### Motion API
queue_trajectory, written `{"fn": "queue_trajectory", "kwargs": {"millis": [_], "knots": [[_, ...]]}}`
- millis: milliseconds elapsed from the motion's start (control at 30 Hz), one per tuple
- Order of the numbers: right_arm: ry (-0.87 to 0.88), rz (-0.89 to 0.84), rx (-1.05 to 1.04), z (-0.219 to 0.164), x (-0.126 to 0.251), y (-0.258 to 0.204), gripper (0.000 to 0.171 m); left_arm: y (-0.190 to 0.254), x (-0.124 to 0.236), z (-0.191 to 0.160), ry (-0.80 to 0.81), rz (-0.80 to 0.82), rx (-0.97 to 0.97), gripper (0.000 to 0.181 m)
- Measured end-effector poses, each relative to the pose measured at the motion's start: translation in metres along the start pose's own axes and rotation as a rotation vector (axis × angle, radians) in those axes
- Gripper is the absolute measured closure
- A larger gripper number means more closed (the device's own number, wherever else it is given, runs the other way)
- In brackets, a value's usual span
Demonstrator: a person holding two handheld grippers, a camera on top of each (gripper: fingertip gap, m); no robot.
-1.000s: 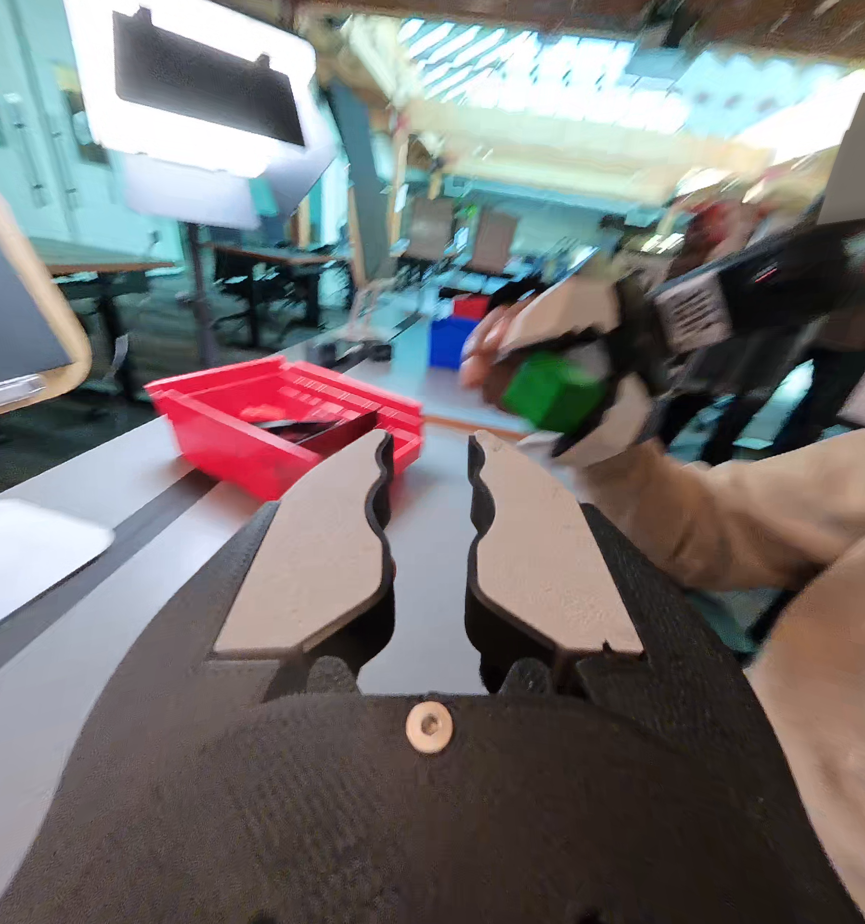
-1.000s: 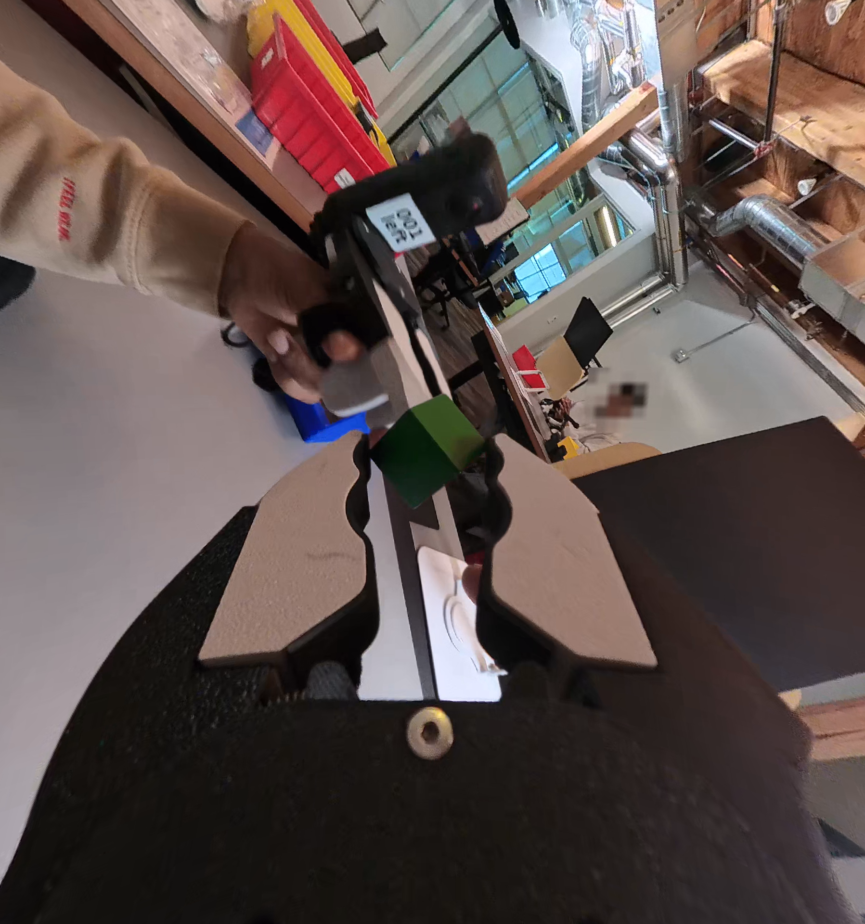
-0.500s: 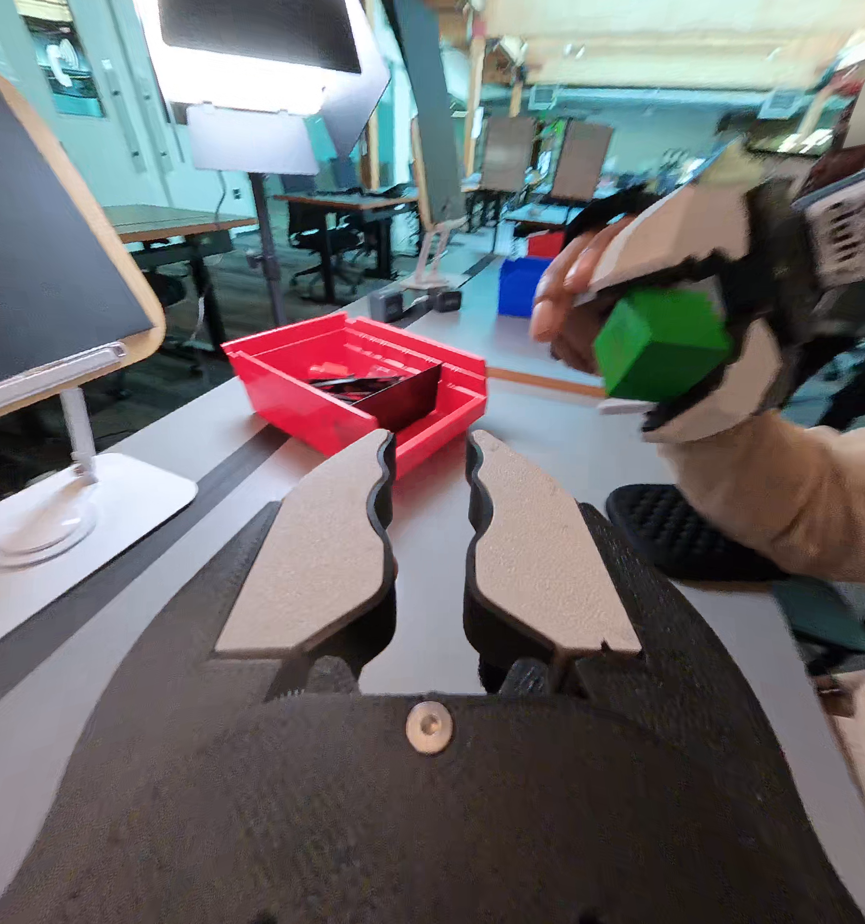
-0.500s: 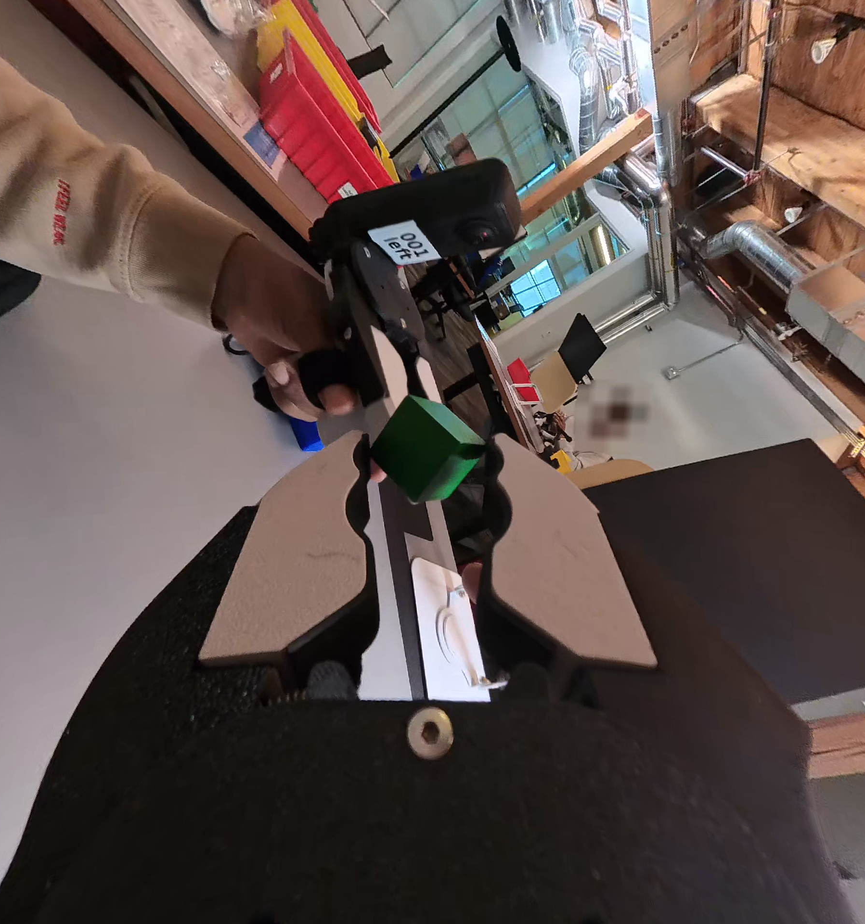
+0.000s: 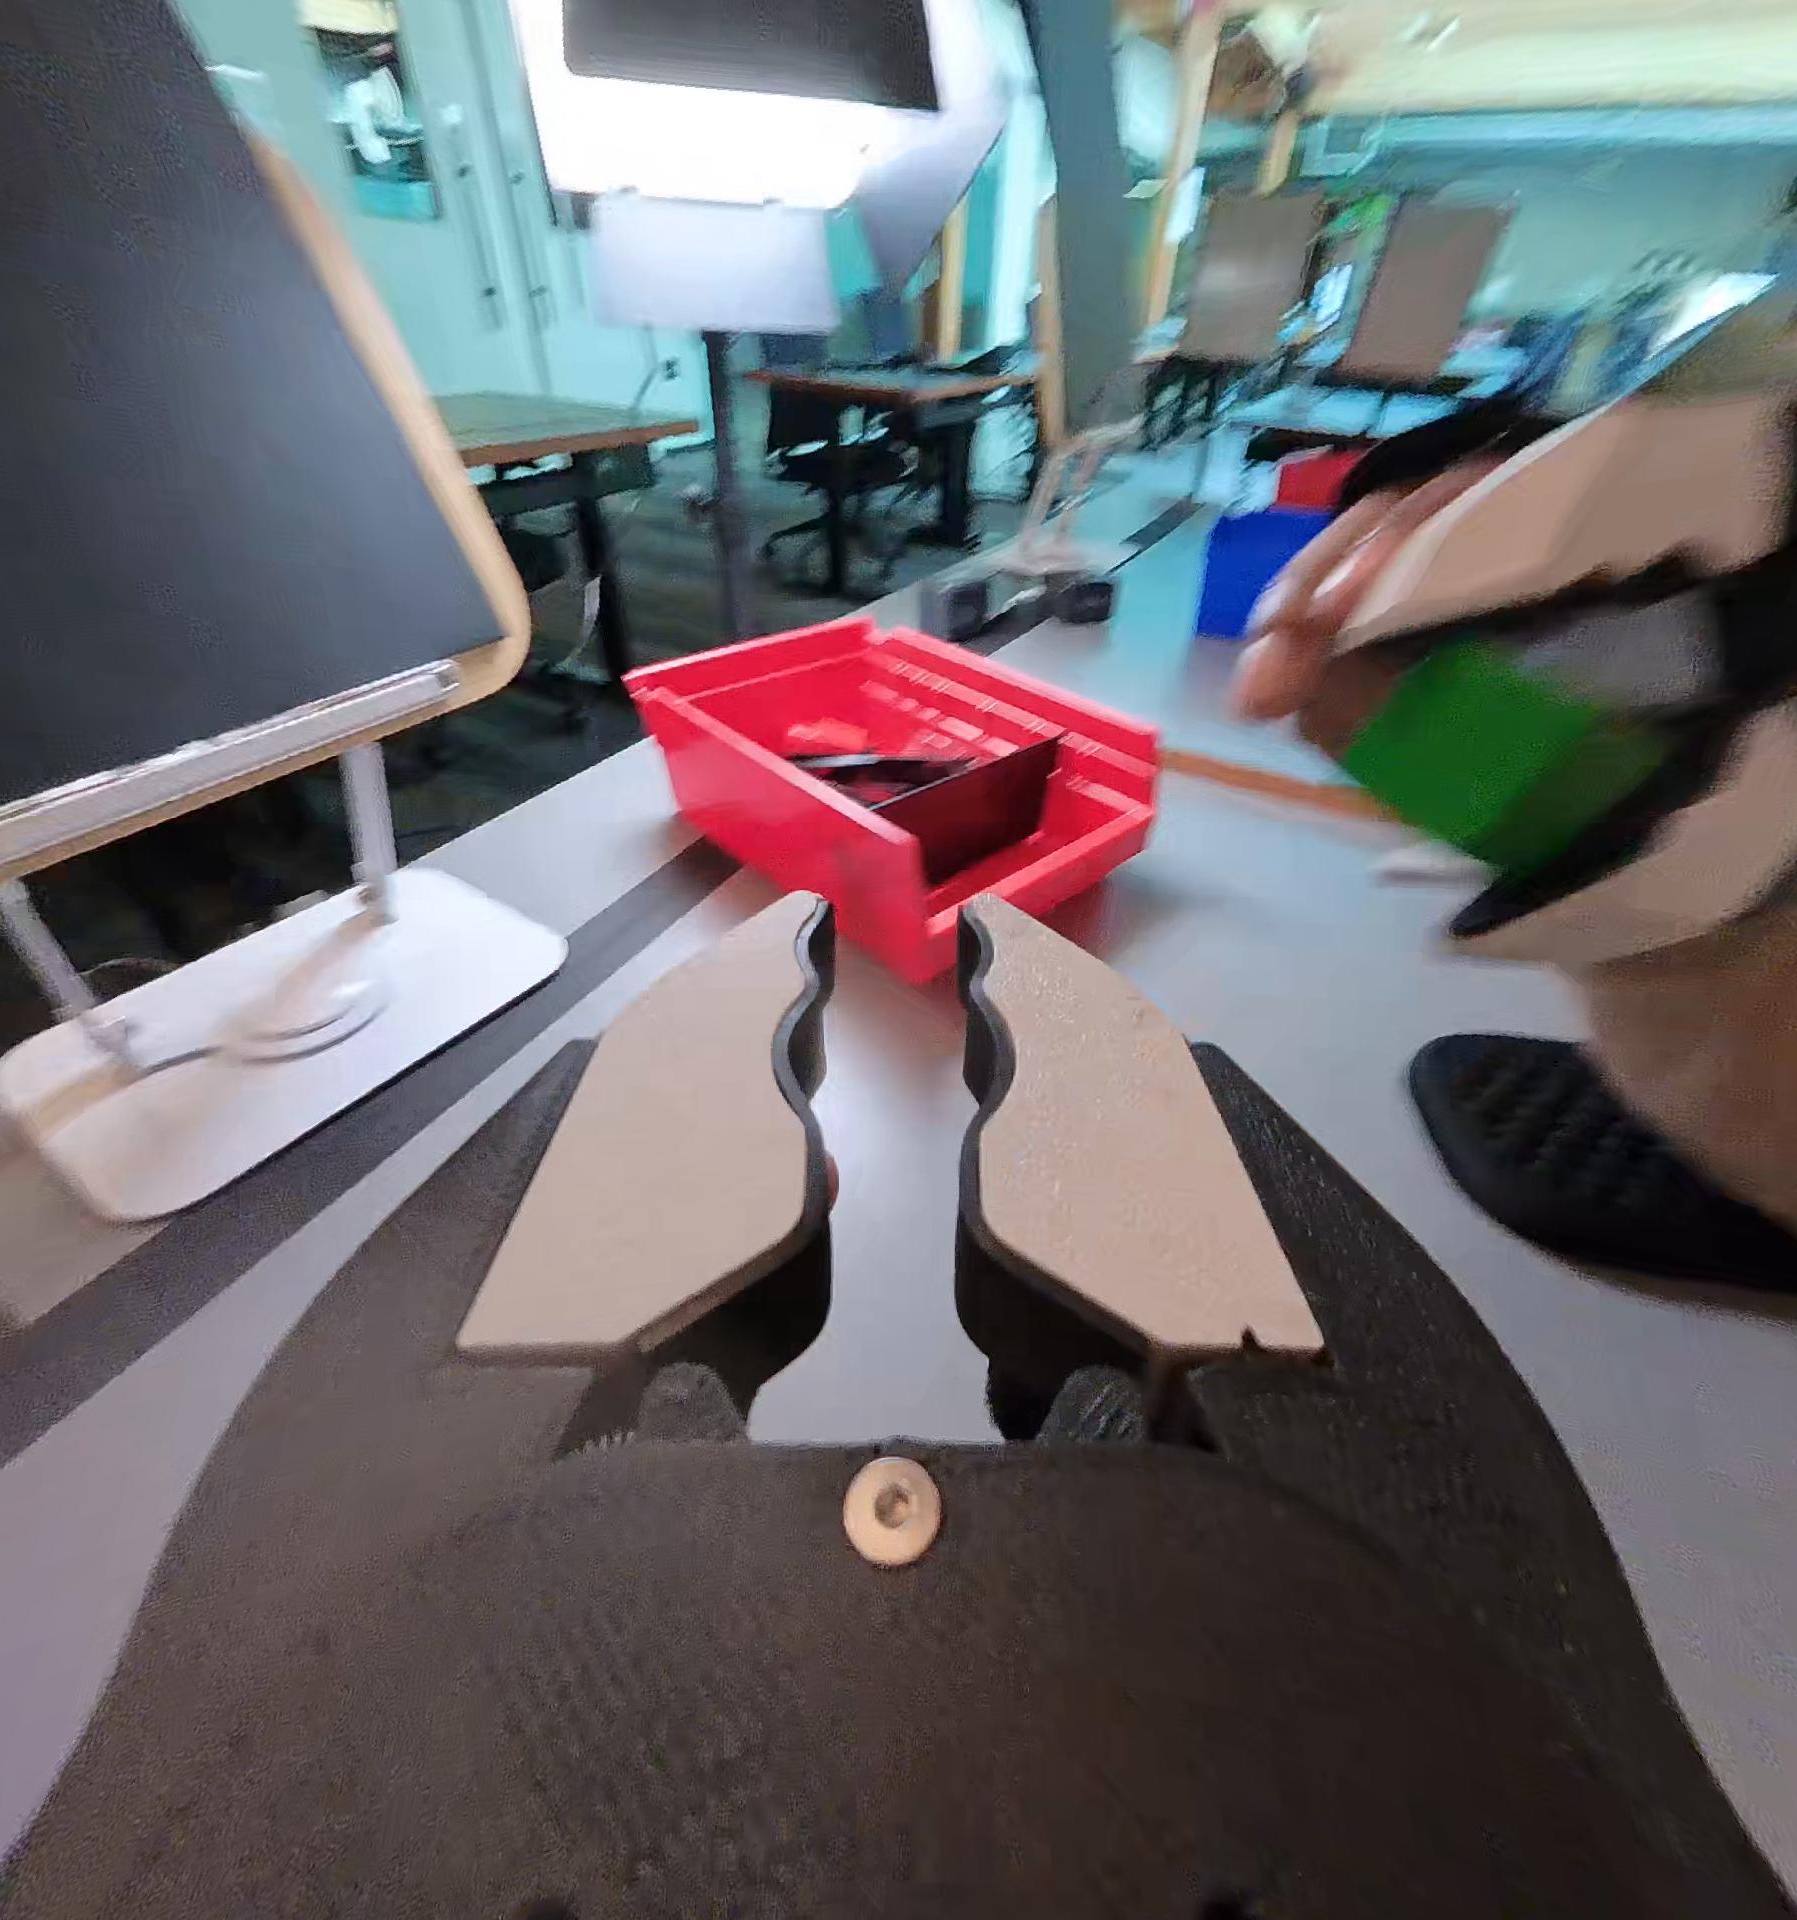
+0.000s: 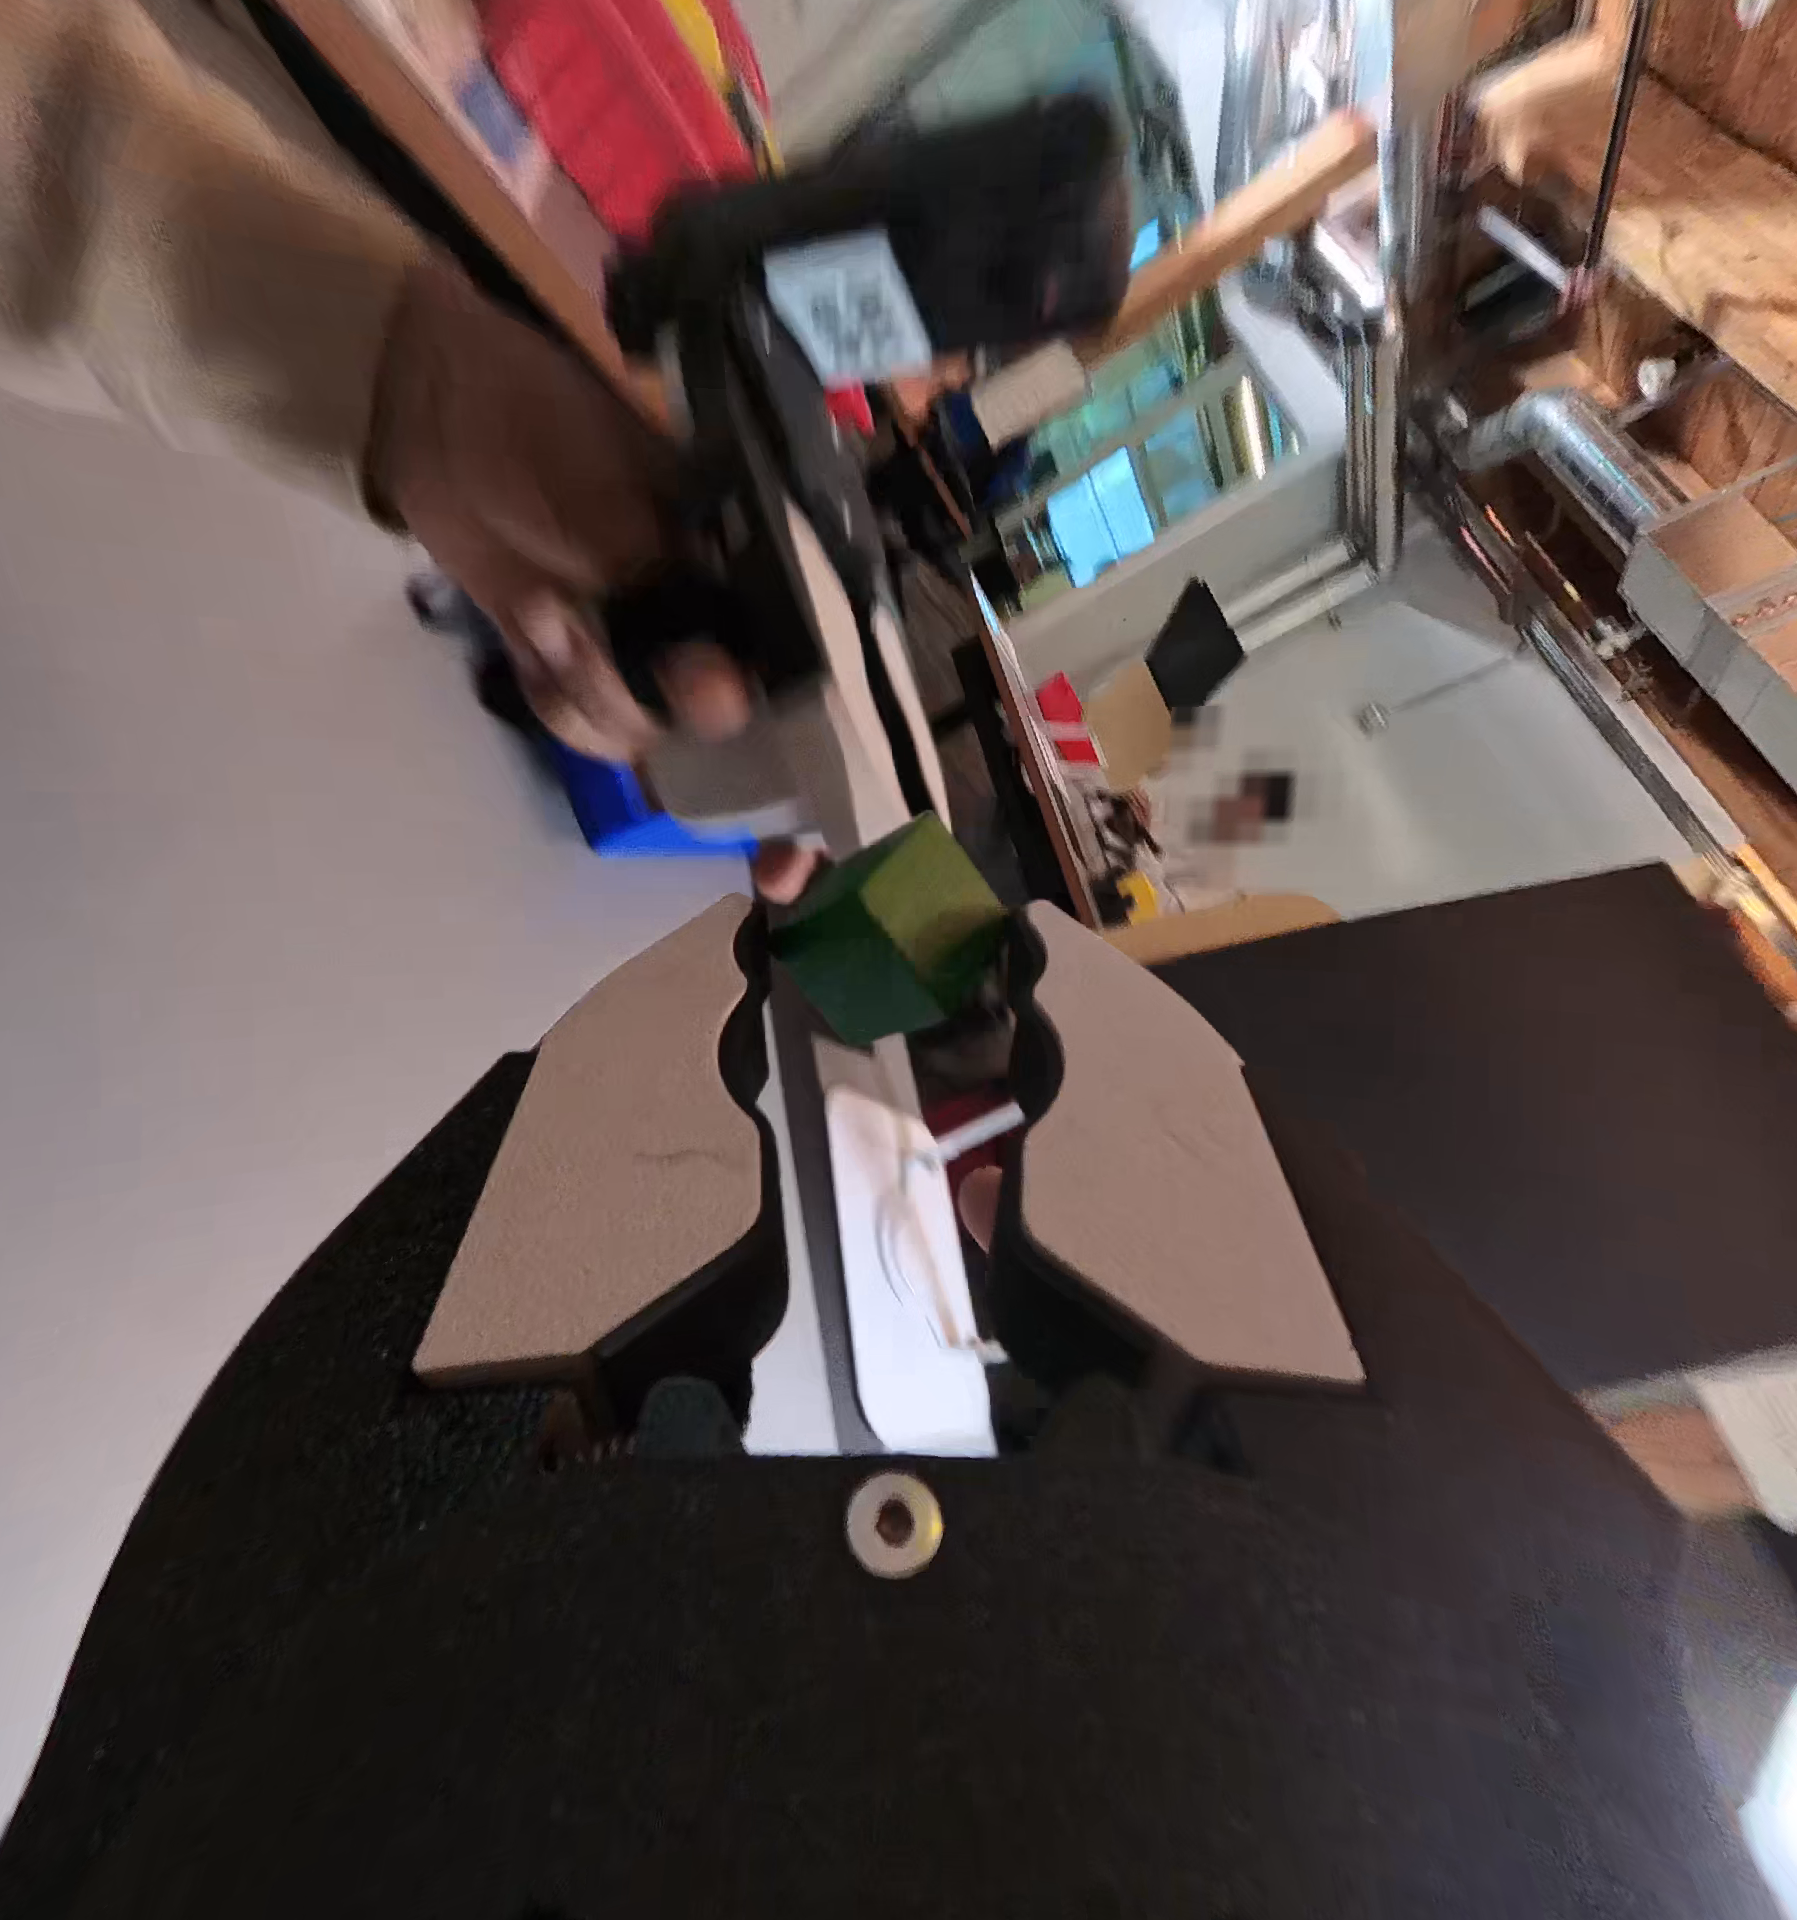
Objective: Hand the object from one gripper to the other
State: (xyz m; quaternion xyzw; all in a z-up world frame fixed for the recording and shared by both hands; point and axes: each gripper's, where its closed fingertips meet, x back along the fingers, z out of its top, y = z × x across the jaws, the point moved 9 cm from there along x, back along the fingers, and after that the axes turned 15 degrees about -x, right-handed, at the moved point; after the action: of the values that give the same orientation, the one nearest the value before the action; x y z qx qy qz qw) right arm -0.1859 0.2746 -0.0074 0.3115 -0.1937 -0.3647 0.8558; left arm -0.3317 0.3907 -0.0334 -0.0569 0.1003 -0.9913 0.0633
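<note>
Both grippers above grey table (image 5: 1289,997) edge.

right claw (image 6: 889,925) grips green cube (image 6: 889,961) at its tips.

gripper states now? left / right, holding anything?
Left gripper: open, empty, narrow gap between its fingers.
Right gripper: shut on the green cube, held at the fingertips.

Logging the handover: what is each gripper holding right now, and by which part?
The right gripper holds the green cube at its fingertips, pinched across two opposite sides. The left gripper holds nothing; its jaws stand slightly apart.
</note>
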Motion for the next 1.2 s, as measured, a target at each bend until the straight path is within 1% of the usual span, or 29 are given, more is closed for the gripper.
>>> {"fn": "queue_trajectory", "kwargs": {"millis": [33, 67, 133, 200, 433, 533, 667, 800, 900, 967, 1033, 1200], "knots": [[0.035, 0.021, -0.029, 0.004, 0.002, 0.000, 0.127, -0.005, -0.001, -0.006, -0.040, 0.035, -0.018, 0.158], [0.018, 0.007, -0.017, 0.006, 0.003, 0.000, 0.127, -0.006, -0.002, -0.009, -0.055, 0.020, -0.009, 0.156], [-0.014, -0.019, 0.018, 0.003, 0.002, 0.001, 0.127, -0.005, -0.003, -0.010, -0.052, -0.010, 0.008, 0.157], [-0.015, -0.027, -0.001, 0.000, 0.002, 0.005, 0.127, -0.002, -0.004, -0.011, -0.071, -0.033, -0.014, 0.157], [-0.109, -0.097, -0.018, -0.021, 0.001, 0.019, 0.127, 0.004, -0.007, -0.011, -0.084, -0.070, -0.038, 0.156], [-0.270, -0.238, -0.099, -0.054, 0.006, 0.048, 0.127, 0.003, -0.007, -0.011, -0.085, -0.071, -0.034, 0.156], [-0.548, -0.455, -0.324, -0.131, 0.035, 0.105, 0.127, 0.002, -0.005, -0.008, -0.085, -0.058, -0.038, 0.156], [-0.806, -0.512, -0.522, -0.203, 0.055, 0.155, 0.127, 0.000, -0.003, -0.007, -0.095, -0.035, -0.068, 0.156], [-0.946, -0.524, -0.651, -0.239, 0.061, 0.175, 0.126, -0.002, 0.001, -0.004, -0.088, -0.026, -0.076, 0.156], [-0.991, -0.575, -0.692, -0.252, 0.066, 0.185, 0.126, -0.004, 0.004, -0.002, -0.080, -0.012, -0.081, 0.156], [-0.987, -0.624, -0.718, -0.254, 0.070, 0.193, 0.125, -0.007, 0.007, -0.001, -0.076, -0.004, -0.076, 0.157], [-0.894, -0.724, -0.675, -0.237, 0.075, 0.189, 0.117, -0.011, 0.010, -0.001, -0.068, 0.014, -0.072, 0.157]]}}
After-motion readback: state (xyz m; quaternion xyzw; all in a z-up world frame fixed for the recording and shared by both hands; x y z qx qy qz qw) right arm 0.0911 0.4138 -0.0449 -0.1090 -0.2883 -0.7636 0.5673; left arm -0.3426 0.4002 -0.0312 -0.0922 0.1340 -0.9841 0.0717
